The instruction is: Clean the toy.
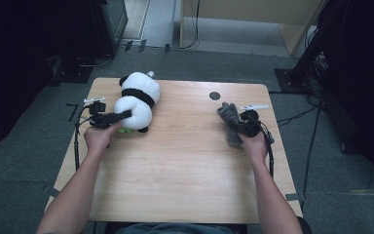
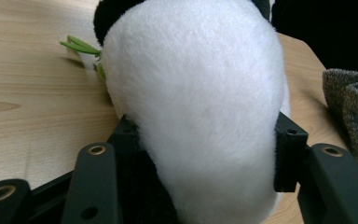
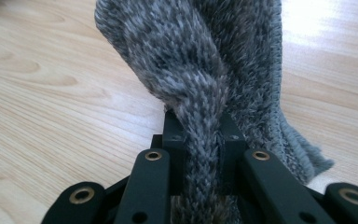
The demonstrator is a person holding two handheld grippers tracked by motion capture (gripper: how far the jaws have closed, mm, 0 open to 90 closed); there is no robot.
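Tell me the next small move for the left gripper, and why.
Probably open the left gripper fully and draw it back: the panda plush already rests on the table, with the fingers flanking its white body.

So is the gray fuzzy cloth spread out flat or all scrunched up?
Scrunched up. The gray cloth is bunched into thick folds, and the right claw pinches one fold above the table.

A pale wood-grain surface (image 1: 185, 161) with a smooth, faintly sheened finish. On it, a fluffy plush panda (image 1: 137, 100) — soft white and black pile. Well apart from the panda, a grey knitted cloth (image 1: 230, 124) — coarse, fuzzy weave. Both hand-held grippers' jaws look matt black plastic.
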